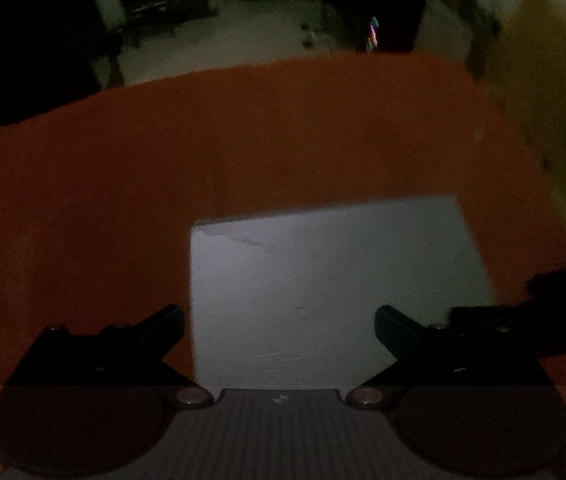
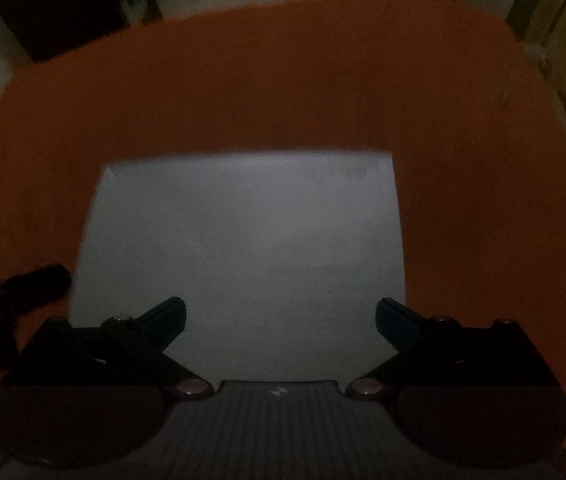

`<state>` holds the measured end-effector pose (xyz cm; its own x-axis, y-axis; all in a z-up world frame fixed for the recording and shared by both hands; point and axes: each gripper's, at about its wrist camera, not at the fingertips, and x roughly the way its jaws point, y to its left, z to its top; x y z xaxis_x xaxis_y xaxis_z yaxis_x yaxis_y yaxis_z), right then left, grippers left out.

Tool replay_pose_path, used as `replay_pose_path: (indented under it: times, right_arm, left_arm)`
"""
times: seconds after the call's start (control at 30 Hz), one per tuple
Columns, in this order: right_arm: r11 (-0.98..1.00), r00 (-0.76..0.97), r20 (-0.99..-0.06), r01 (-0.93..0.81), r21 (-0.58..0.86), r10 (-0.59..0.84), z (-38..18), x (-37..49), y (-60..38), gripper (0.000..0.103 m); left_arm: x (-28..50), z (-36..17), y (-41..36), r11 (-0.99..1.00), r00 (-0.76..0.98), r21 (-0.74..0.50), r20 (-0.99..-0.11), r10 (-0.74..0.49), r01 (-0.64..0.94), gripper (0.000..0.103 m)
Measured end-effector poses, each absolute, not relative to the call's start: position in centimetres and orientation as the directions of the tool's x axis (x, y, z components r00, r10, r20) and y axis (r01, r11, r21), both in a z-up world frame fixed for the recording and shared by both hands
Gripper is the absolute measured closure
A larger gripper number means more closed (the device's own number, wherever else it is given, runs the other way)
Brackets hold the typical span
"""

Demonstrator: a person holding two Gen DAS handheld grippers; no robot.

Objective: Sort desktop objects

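Orange covers the counter (image 2: 283, 80), and on it lies one pale grey sheet (image 2: 239, 248), flat, with its far left corner creased in the left wrist view. No other desktop objects show in either view, so I cannot tell what is to be sorted or where it goes; the pictures are very dark. The left hand-held gripper (image 1: 279, 324) hangs over the near left part of the sheet (image 1: 335, 288), its fingers wide apart and holding nothing. The right hand-held gripper (image 2: 281, 316) hangs over the near edge of the sheet, also spread and empty. I judge both are held open like this to be ready for a grasp. This scene would fit a counter not yet filled as well as one already cleared.
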<state>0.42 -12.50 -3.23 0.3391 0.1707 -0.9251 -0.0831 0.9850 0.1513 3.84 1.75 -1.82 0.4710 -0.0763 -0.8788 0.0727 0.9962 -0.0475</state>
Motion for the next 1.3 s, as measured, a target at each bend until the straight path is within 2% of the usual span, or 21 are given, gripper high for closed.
replay_pose_path:
  times: [0.07, 0.13, 0.23, 0.27, 0.4, 0.5, 0.63, 0.73, 0.8, 0.9, 0.97, 1.03, 1.3]
  right_arm:
    - [0.982, 0.41, -0.892, -0.085, 0.168, 0.188, -1.0, -0.5, -12.4, 0.0]
    - [0.986, 0.478, -0.863, -0.113, 0.125, 0.164, 0.6, -1.8, -12.1, 0.0]
    - [0.983, 0.568, -0.821, -0.178, -0.052, 0.059, 1.3, -4.4, -10.9, 0.0]
    - [0.982, 0.579, -0.814, -0.174, -0.069, 0.045, 1.2, -5.3, -11.0, 0.0]
    - [0.989, 0.539, -0.83, -0.098, 0.109, 0.145, 0.3, -7.8, -13.1, 0.0]
    - [0.993, 0.567, -0.815, -0.074, 0.094, 0.119, 0.4, -9.5, -13.5, 0.0]
    - [0.996, 0.684, -0.724, -0.043, 0.084, 0.09, 1.3, -13.1, -13.6, 0.0]
    - [0.967, 0.671, -0.705, -0.078, 0.241, 0.23, -2.2, -15.7, -14.5, 0.0]
    - [0.934, 0.658, -0.681, -0.101, 0.343, 0.322, -4.6, -17.4, -15.1, 0.0]
    - [0.955, 0.597, -0.759, -0.043, 0.293, 0.26, -9.0, -18.9, -15.6, 0.0]
    - [0.973, 0.554, -0.807, -0.023, 0.231, 0.205, -10.9, -19.4, -15.9, 0.0]
    - [0.985, 0.544, -0.824, -0.03, 0.171, 0.159, -11.0, -19.2, -15.6, 0.0]
    - [0.988, 0.595, -0.791, -0.03, 0.153, 0.141, -10.5, -19.7, -16.0, 0.0]
  left_arm:
    - [2.6, -0.5, 2.0, 0.995, 0.493, -0.095, -0.864, -0.103, 0.043, 0.0]
    - [1.3, 0.5, 1.9, 0.996, 0.539, -0.081, -0.838, -0.087, 0.035, 0.0]
    - [-1.0, 1.0, 2.0, 0.997, 0.626, -0.072, -0.777, -0.07, 0.022, 0.0]
    - [-1.6, 0.9, 1.9, 0.998, 0.64, -0.066, -0.766, -0.059, 0.012, 0.0]
    - [-3.0, 0.1, 1.0, 1.0, 0.645, -0.015, -0.764, -0.015, 0.005, 0.0]
    - [-4.5, -0.2, 0.5, 1.0, 0.657, 0.006, -0.753, 0.016, -0.017, 0.0]
    - [-8.3, -1.4, 0.1, 0.993, 0.698, -0.041, -0.714, 0.05, -0.113, 0.0]
    - [-11.2, -4.6, 0.2, 0.982, 0.729, -0.075, -0.68, 0.077, -0.174, 0.0]
    - [-12.5, -7.7, 0.3, 0.975, 0.707, -0.099, -0.703, 0.074, -0.201, 0.001]
    - [-13.3, -12.3, 0.0, 0.982, 0.579, -0.127, -0.815, -0.023, -0.139, 0.001]
    - [-13.8, -13.6, -0.3, 0.986, 0.54, -0.123, -0.84, -0.043, -0.114, 0.001]
    - [-13.9, -13.8, -0.9, 0.989, 0.532, -0.123, -0.845, -0.058, -0.086, 0.001]
    - [-14.2, -12.0, -1.7, 0.995, 0.61, -0.103, -0.789, -0.071, -0.018, 0.001]
